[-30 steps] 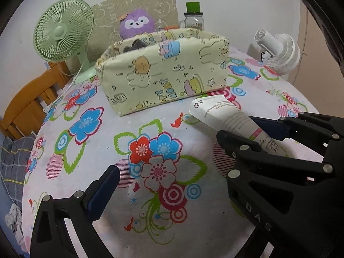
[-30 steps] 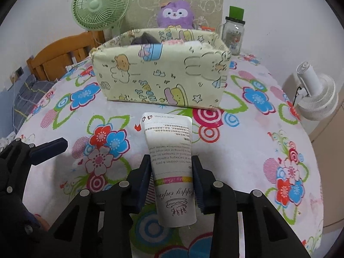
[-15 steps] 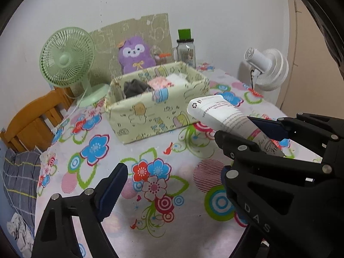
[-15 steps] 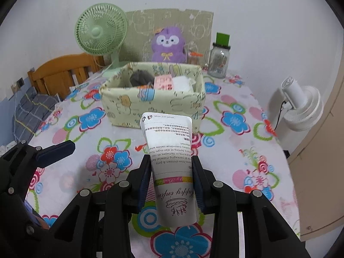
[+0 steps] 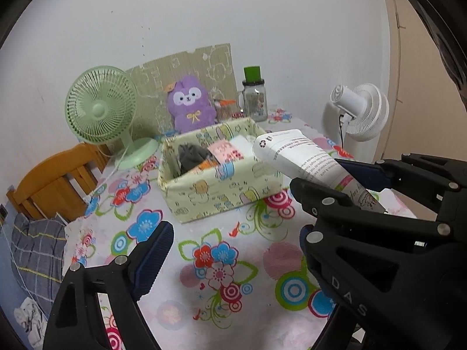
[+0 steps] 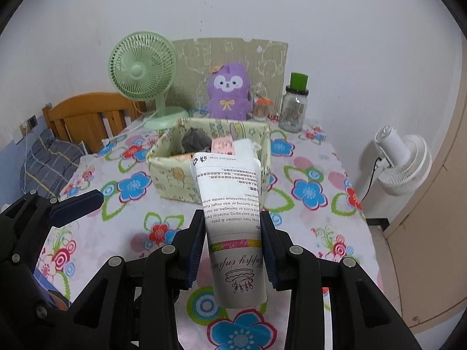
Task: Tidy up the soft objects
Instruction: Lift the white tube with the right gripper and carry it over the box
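My right gripper (image 6: 232,218) is shut on a white printed tube (image 6: 230,192), held in the air above the flowered tablecloth (image 6: 315,218) with its flat end pointing at the cartoon-print fabric box (image 6: 172,175). In the left wrist view the same tube (image 5: 300,157) juts from the right gripper (image 5: 318,172) in front of the box (image 5: 221,195). The box holds a grey soft item (image 5: 189,154), a pink packet (image 5: 227,151) and something white. My left gripper (image 5: 233,233) is open and holds nothing; one of its fingers (image 6: 76,207) shows at the left of the right wrist view.
Behind the box stand a green desk fan (image 5: 100,110), a purple plush (image 5: 189,105) against a cardboard sheet, and a glass jar with a green lid (image 5: 254,96). A white fan (image 5: 362,110) stands off the table's right side. A wooden chair (image 5: 52,180) is at the left.
Both grippers have risen above the table, and the tube has gone up with the right one. The box now looks smaller and I see into it from above.
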`<state>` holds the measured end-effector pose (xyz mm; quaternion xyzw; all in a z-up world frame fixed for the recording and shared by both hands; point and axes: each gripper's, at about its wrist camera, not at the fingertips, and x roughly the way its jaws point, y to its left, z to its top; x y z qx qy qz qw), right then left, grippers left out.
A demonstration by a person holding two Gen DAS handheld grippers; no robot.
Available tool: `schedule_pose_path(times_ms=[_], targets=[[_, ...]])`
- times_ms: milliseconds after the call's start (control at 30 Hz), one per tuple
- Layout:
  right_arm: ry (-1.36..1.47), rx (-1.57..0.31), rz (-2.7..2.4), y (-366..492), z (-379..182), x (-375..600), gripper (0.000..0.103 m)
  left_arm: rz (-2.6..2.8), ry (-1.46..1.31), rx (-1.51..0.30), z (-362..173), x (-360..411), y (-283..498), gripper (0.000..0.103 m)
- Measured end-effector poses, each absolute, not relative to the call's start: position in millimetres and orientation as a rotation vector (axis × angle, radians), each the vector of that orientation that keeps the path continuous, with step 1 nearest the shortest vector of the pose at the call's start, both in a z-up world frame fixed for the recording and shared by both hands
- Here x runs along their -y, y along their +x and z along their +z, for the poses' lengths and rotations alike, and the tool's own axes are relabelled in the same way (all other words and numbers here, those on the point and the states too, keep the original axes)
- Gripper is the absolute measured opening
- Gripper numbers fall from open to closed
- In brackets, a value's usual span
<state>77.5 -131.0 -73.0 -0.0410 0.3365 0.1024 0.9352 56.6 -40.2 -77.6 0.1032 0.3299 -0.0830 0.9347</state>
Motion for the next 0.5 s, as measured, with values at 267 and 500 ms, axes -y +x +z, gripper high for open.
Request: schedule_pose_path(times_ms=[267,500], targets=[[-0.087,-0.663,0.217,87.2,-54.9,131.1,0.038,-0.158,0.212,-0.654,-61.2,39.5,65.9,0.090],[-0.093,-0.667,0.225,106.4,-53.7,127.7,0.038,-0.149,0.204,-0.657,-60.3,35.5,83.7,0.090]])
